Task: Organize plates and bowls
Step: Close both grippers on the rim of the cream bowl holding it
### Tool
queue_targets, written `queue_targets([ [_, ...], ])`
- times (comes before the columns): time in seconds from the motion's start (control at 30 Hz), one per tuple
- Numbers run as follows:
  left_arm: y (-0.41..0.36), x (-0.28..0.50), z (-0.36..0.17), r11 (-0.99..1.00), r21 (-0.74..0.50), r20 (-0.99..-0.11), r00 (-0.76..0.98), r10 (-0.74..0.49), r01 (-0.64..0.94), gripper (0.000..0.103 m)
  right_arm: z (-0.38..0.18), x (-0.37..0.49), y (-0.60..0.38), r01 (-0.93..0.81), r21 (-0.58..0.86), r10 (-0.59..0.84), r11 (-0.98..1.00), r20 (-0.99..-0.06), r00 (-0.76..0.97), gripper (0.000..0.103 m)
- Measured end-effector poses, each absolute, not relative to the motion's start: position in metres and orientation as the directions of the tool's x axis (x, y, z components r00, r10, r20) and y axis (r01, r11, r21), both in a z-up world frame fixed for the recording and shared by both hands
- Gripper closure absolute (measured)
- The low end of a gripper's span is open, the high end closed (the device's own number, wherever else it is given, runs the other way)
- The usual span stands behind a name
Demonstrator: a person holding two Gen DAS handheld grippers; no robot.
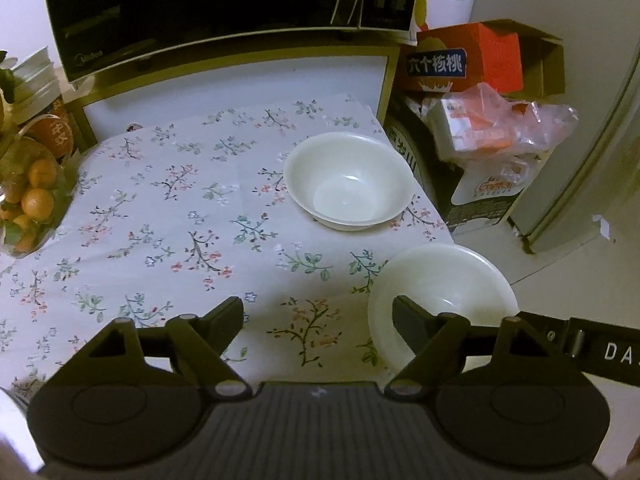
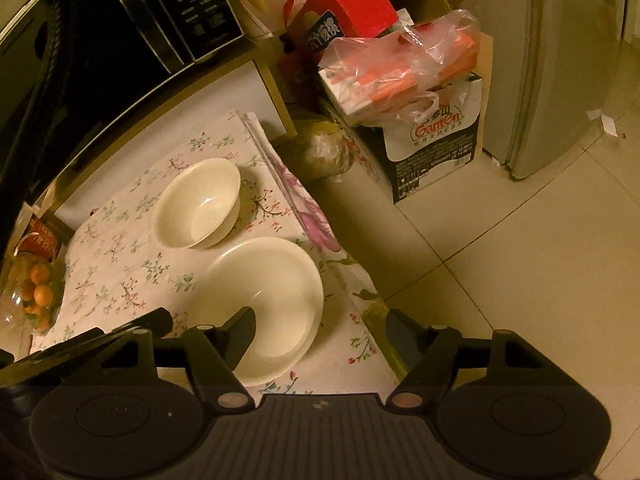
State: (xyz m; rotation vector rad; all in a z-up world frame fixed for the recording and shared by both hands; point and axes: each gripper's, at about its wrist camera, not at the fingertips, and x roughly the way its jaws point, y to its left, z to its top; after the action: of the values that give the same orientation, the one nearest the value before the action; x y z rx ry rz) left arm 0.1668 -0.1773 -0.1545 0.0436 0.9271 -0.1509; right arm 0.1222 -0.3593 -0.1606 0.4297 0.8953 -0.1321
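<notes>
Both grippers open, empty: left gripper [image 1: 318, 310] and right gripper [image 2: 320, 322] flank near bowl [image 2: 266, 308], presumably for stacking into far bowl [image 2: 198, 204].

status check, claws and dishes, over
Left claw open, empty. Right claw open, one finger over the near bowl, no grip seen. Far bowl upright on the floral cloth, apart. Nothing between them.

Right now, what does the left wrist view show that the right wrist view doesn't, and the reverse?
Left wrist only: the stack of white plates beside the black microwave, and the left gripper, open over floral cloth. Right wrist only: the cloth's pink rose overhang and the right gripper, open. Both: the deep white bowl, the shallow white dish, the oranges.
</notes>
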Motion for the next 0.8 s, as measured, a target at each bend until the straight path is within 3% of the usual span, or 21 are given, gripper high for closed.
queue_targets([
  [0.23,-0.187,0.172,-0.164,0.988,-0.021,-0.808,0.580,-0.107,0.153,0.029,-0.172,0.131,-0.361,0.289,0.316,0.082,0.904,-0.790,0.607,0.046],
  [0.4,-0.188,0.177,-0.173,0.989,-0.026,-0.822,0.560,-0.104,0.146,0.040,-0.178,0.136,-0.363,0.298,0.329,0.094,0.896,-0.798,0.595,0.052],
  [0.8,-0.192,0.177,-0.181,0.984,-0.043,-0.834,0.536,-0.131,0.174,0.056,-0.186,0.142,-0.358,0.288,0.331,0.112,0.898,-0.807,0.579,0.067],
])
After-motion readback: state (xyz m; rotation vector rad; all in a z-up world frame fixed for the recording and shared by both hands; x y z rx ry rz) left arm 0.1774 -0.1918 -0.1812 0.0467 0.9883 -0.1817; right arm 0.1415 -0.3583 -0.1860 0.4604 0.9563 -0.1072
